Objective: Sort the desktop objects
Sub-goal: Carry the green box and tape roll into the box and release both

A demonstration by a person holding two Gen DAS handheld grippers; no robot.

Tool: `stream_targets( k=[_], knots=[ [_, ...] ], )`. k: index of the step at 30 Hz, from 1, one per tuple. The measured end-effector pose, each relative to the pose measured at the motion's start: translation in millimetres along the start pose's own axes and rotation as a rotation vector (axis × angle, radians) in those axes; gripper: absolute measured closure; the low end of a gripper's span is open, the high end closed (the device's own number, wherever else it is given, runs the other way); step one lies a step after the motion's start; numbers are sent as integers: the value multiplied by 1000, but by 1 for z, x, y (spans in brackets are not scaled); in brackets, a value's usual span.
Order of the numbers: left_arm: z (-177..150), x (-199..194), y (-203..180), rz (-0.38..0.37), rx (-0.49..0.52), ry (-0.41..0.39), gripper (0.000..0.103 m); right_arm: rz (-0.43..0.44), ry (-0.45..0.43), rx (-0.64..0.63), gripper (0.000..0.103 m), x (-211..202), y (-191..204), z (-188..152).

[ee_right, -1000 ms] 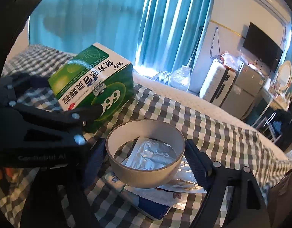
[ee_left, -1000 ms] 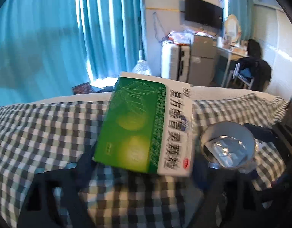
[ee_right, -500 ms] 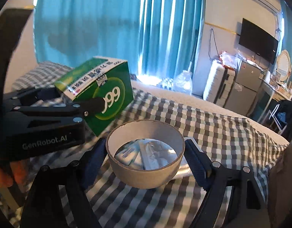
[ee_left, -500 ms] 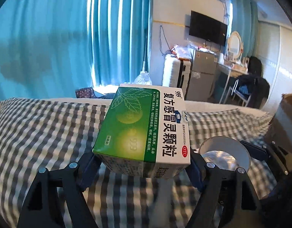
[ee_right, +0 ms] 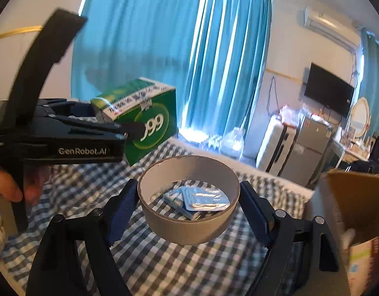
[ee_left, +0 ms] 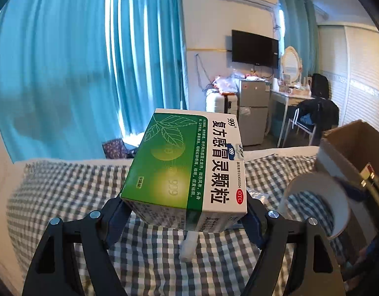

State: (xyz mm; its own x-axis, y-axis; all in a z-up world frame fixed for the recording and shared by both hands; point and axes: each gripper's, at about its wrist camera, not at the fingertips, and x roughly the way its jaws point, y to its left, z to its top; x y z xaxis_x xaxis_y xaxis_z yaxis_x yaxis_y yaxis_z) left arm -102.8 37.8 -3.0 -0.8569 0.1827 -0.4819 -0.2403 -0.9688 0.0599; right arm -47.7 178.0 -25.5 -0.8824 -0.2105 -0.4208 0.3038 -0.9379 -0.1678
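The green medicine box [ee_left: 184, 170] is clamped across its long sides by the left gripper [ee_left: 184, 212], jaws wide, above the checked bed [ee_left: 66, 192]. The tape roll [ee_right: 189, 197] is pinched across its outer wall by the right gripper [ee_right: 189, 204], beside the cardboard box [ee_right: 357, 197]. Both are judged light; the carton's thin walls may dent under pressure, and the smooth roll may slip.

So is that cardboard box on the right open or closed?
Open. The cardboard box shows a raised flap and a bare brown inside, with something pale lying in it; how full it is cannot be told.

The cardboard box [ee_right: 357, 197] runs off the right edge, its contents blurred beyond telling.
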Motion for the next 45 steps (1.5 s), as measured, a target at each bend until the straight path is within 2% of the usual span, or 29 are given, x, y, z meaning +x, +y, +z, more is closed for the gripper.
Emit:
stream_targets(
  k=[7,14,21,25,32,34,35,36,37,42,45],
  knots=[
    [26,-41,-23,-93,-25,-29,23,1,-62,109,22,-70,-56,22],
    [49,-66,-80,-232,-9,-44,23,52,-20,240,22,-118,-132,29],
    [60,-60,-160,-369,38,-17,23,-20,9,345,22,-156,-214,16],
    [63,-51,-205,-432,55,7,23,-94,35,358,22,-159,-253,9],
    [64,-19,-254,-470,37,60,23,-160,80,391,21,-158,-295,-10],
    [62,-13,-265,-485,52,70,17,-173,112,412,18,-155,-305,-16],
    [61,-10,-269,-496,70,76,8,-183,112,414,14,-155,-307,-18],
    [59,-7,-273,-490,84,76,0,-198,108,414,6,-155,-310,-20],
    [58,-8,-275,-467,106,64,0,-213,101,418,3,-156,-313,-23],
    [51,-11,-278,-399,181,57,0,-207,59,486,2,-164,-324,-28],
    [52,-21,-265,-378,166,27,0,-215,42,492,2,-170,-324,-26]
  ],
)
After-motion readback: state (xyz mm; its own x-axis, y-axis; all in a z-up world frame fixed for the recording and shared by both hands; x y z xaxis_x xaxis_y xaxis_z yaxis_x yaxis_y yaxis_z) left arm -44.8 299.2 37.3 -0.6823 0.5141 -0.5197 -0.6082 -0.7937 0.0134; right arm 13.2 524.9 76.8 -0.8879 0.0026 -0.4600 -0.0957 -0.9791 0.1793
